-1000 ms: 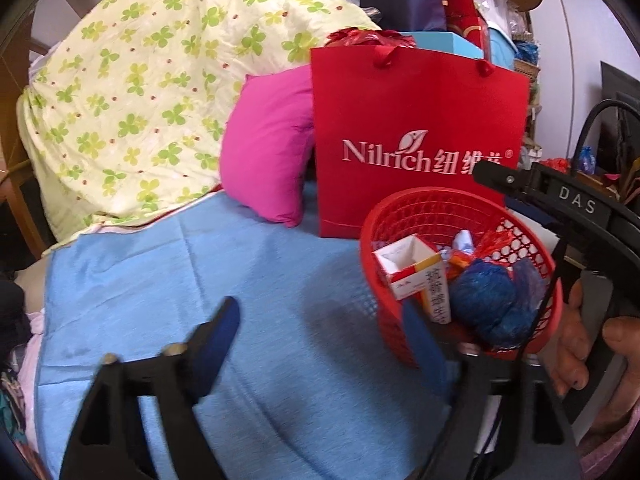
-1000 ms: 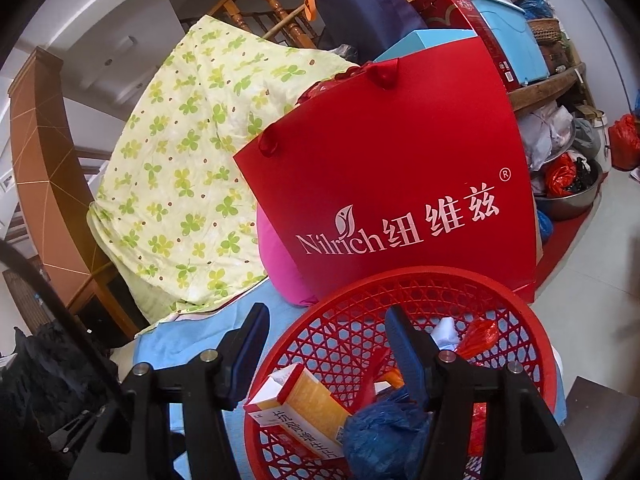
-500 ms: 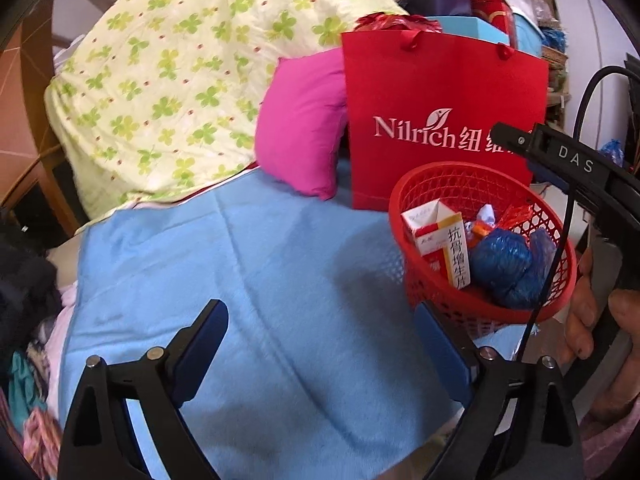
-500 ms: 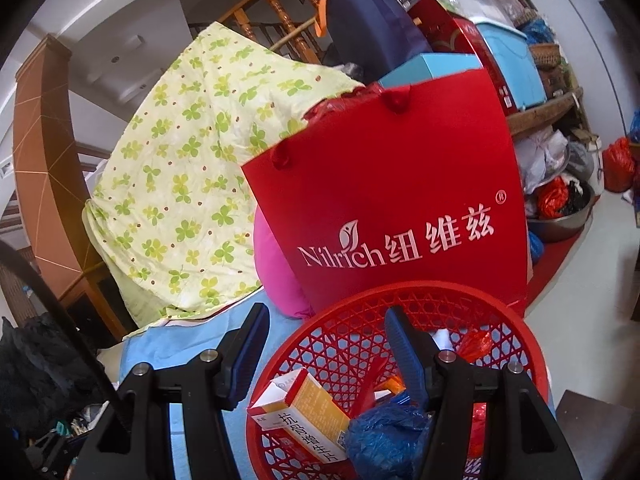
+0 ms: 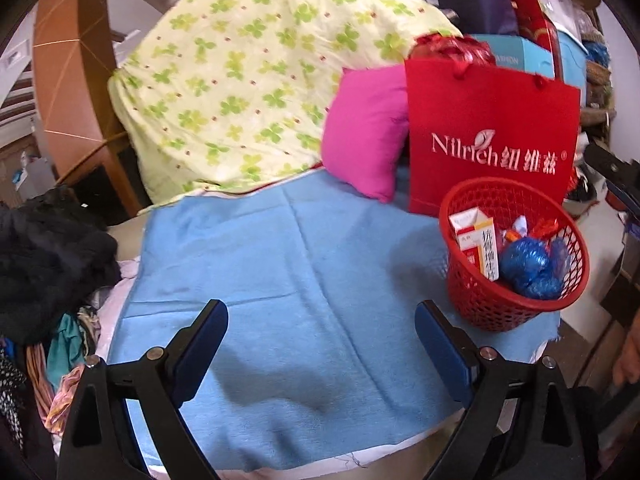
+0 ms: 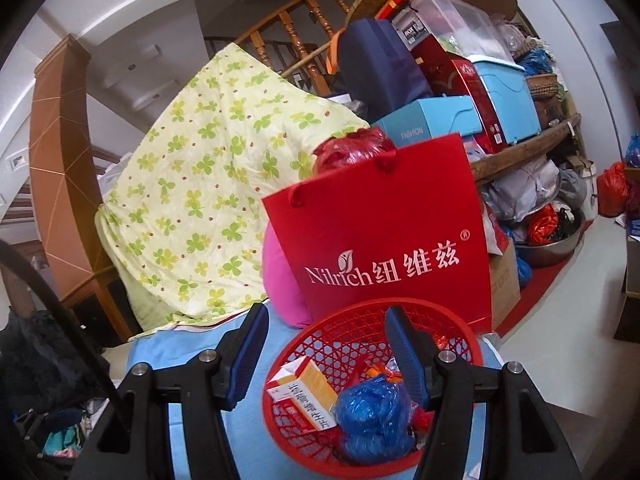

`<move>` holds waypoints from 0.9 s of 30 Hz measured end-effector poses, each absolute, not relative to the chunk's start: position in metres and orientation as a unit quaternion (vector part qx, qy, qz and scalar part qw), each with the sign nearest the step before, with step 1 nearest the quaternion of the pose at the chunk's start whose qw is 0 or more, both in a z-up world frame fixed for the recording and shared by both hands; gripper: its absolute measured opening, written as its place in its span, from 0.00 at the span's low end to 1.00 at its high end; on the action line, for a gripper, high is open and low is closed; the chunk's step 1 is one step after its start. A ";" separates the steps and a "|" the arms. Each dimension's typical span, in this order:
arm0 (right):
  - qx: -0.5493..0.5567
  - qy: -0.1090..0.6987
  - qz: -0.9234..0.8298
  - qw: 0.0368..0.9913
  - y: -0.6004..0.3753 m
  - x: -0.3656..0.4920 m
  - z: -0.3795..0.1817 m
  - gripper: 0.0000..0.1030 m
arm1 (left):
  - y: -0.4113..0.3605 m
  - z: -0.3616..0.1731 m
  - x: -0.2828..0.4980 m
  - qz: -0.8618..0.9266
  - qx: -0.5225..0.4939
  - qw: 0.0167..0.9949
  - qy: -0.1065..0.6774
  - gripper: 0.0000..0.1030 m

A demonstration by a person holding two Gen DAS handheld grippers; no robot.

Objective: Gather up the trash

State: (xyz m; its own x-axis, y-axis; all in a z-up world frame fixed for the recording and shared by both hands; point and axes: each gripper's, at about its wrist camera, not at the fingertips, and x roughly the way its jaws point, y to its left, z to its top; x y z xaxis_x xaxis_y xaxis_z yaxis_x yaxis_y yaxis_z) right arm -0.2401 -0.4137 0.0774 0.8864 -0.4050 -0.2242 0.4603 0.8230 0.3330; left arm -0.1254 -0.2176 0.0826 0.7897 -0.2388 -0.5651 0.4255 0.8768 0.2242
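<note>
Left claw [image 5: 322, 338] open and empty over blue cloth [image 5: 280, 280], red basket [image 5: 516, 300] of trash beyond its right finger.

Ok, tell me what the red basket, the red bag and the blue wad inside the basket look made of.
Red basket: rigid plastic, judging by its moulded open lattice.
Red bag: stiff matte paper or card, with flat printed faces.
Blue wad: thin plastic film, probably, crinkled and glossy.

Left tool [image 5: 320, 344] wide, empty, above blue cloth [image 5: 280, 280]; red basket [image 5: 516, 308] right.
</note>
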 end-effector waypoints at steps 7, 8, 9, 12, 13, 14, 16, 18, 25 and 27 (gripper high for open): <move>0.158 0.075 -0.201 0.964 -0.391 -0.270 0.109 0.64 | -0.206 0.110 -0.146 -0.161 0.158 0.942 0.246 0.92; 0.154 0.076 -0.197 0.965 -0.388 -0.273 0.111 0.66 | -0.205 0.112 -0.148 -0.161 0.157 0.943 0.244 0.92; 0.150 0.078 -0.192 0.967 -0.385 -0.278 0.113 0.66 | -0.203 0.117 -0.152 -0.158 0.156 0.945 0.239 0.92; 0.140 0.083 -0.186 0.969 -0.377 -0.291 0.118 0.68 | -0.201 0.128 -0.160 -0.154 0.157 0.949 0.225 0.92; 0.137 0.086 -0.185 0.969 -0.376 -0.293 0.119 0.69 | -0.201 0.131 -0.163 -0.154 0.158 0.950 0.221 0.92; 0.133 0.091 -0.183 0.970 -0.373 -0.295 0.121 0.69 | -0.201 0.134 -0.166 -0.154 0.158 0.951 0.218 0.92; 0.127 0.095 -0.180 0.971 -0.370 -0.299 0.125 0.69 | -0.201 0.139 -0.171 -0.154 0.158 0.952 0.213 0.92; 0.122 0.096 -0.178 0.972 -0.368 -0.302 0.129 0.69 | -0.200 0.144 -0.173 -0.154 0.157 0.953 0.209 0.92; 0.098 0.092 -0.180 0.974 -0.360 -0.316 0.139 0.69 | -0.199 0.159 -0.191 -0.147 0.160 0.959 0.184 0.94; 0.093 0.091 -0.180 0.975 -0.359 -0.319 0.140 0.69 | -0.199 0.163 -0.195 -0.146 0.161 0.960 0.176 0.97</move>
